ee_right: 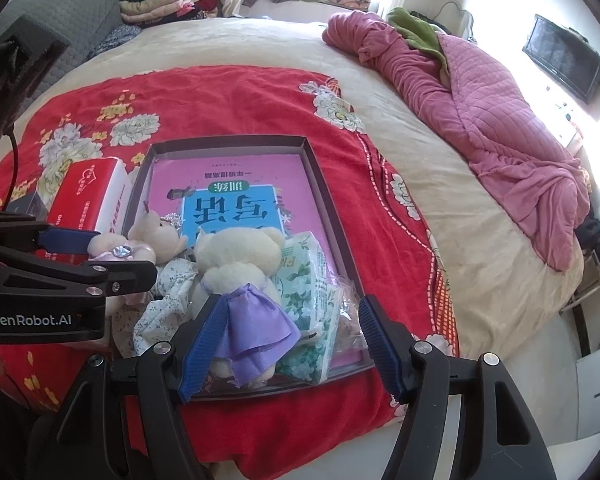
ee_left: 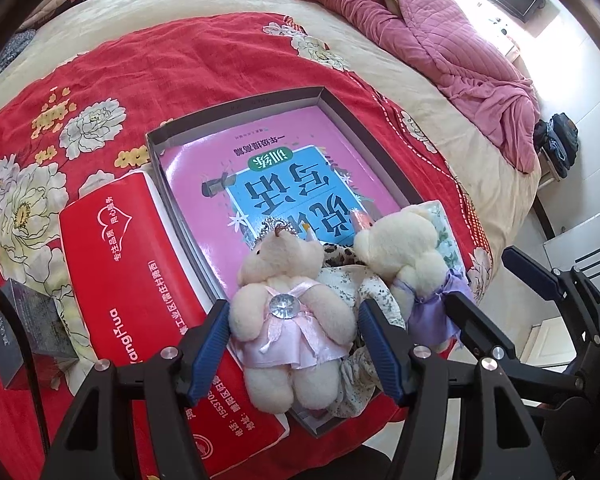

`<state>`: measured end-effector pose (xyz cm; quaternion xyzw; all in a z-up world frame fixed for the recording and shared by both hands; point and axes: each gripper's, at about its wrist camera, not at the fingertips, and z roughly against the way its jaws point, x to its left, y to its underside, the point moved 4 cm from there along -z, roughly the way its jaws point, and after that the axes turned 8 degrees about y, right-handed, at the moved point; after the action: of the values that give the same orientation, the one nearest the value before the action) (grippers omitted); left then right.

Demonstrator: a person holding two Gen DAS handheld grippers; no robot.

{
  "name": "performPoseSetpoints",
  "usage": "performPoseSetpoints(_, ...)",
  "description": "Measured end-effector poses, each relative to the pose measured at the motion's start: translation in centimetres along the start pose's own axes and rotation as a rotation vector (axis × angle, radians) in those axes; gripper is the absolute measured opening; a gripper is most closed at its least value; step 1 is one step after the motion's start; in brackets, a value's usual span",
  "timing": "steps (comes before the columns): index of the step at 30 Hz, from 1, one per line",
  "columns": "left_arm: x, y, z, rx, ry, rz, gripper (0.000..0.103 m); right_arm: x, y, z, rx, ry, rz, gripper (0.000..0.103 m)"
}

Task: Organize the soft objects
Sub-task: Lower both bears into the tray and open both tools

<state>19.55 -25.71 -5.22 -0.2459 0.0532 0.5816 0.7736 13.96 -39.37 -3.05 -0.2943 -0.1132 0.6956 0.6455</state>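
Note:
Two cream teddy bears lie at the near end of a shallow grey box (ee_left: pixel 236 106) (ee_right: pixel 228 142) that has a pink book inside. The pink-dressed bear (ee_left: pixel 288 312) (ee_right: pixel 140 240) lies between the blue pads of my left gripper (ee_left: pixel 296 352) (ee_right: pixel 104 256). The right pad stands clear of the bear, so this gripper is open. The purple-dressed bear (ee_right: pixel 240 276) (ee_left: pixel 408 248) lies between the jaws of my right gripper (ee_right: pixel 290 352) (ee_left: pixel 500 292), close to the left pad and apart from the right one; it is open. A floral cloth (ee_right: pixel 168 296) lies under both bears.
A green floral tissue pack (ee_right: pixel 312 292) lies in the box beside the purple bear. A red tissue box (ee_left: pixel 128 264) and a small dark box (ee_left: pixel 20 320) lie left of the grey box. All rest on a red floral blanket (ee_right: pixel 220 96); a pink quilt (ee_right: pixel 500 128) is bunched on the right.

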Motion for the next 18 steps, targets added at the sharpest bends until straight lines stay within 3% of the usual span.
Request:
performPoseSetpoints(9, -0.1, 0.1, 0.1, -0.001, -0.001, -0.012, 0.066, 0.0, -0.1, -0.3, 0.003, -0.005, -0.001, 0.070)
performPoseSetpoints(13, -0.3, 0.0, 0.4, -0.013, 0.005, -0.022, 0.073, 0.1, -0.1, -0.5, 0.008, -0.004, 0.001, 0.070)
performPoseSetpoints(18, -0.5, 0.2, 1.3, -0.029, 0.017, -0.030, 0.074, 0.7, 0.0, -1.9, 0.031, -0.017, 0.002, 0.070)
